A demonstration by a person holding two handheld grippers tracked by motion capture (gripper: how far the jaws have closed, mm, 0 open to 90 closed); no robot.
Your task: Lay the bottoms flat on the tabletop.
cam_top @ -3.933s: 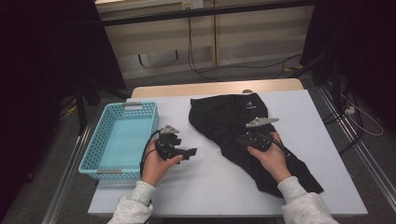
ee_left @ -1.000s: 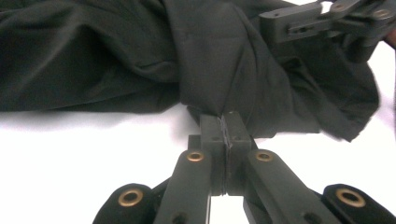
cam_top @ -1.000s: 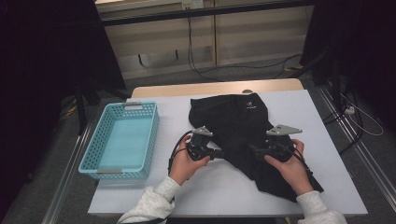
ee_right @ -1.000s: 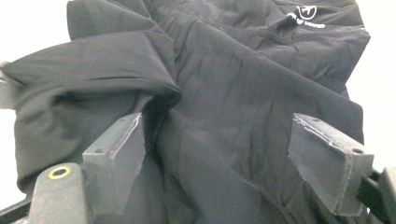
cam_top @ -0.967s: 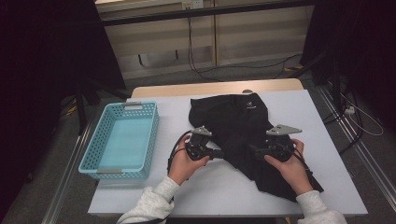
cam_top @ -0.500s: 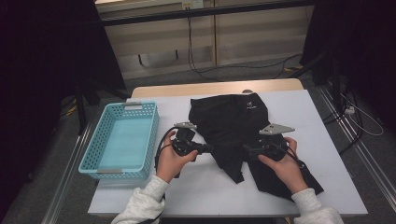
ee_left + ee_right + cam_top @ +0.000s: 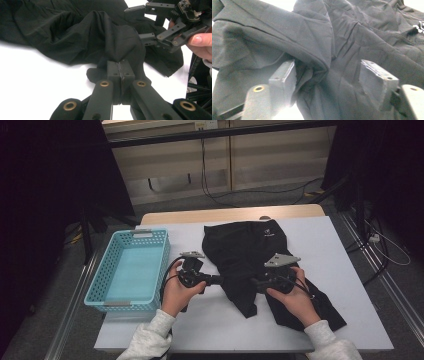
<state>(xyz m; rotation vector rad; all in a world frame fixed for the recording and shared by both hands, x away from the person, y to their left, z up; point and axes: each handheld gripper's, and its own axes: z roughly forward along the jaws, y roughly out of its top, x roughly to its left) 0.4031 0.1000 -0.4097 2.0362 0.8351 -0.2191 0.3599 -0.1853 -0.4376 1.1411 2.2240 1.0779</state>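
**Mia:** Where is the black garment [image 7: 245, 255] now?

**Tom:** It lies on the white table [image 7: 345, 270], next to the blue basket [image 7: 127, 270]. The basket has nothing in it.

**Mia:** What is the left hand-held gripper [image 7: 120, 72] doing?

**Tom:** Its jaws are pressed together on a fold of the cloth. The fold is lifted a bit off the table.

**Mia:** And the right hand-held gripper [image 7: 327, 75]?

**Tom:** Its jaws are spread, and they have just been closing. A ridge of the cloth sits between them. It leans on one jaw, but the other jaw is not on it, so nothing is pinched there yet.

**Mia:** So how much is done?

**Tom:** Not much, by the look of it. One side is grabbed. The garment is bunched up and not neat, with one leg spread out by the right hand [image 7: 295, 297].

**Mia:** What is left?

**Tom:** Probably the right side must close on the cloth. Then the garment must be folded or put in the basket.
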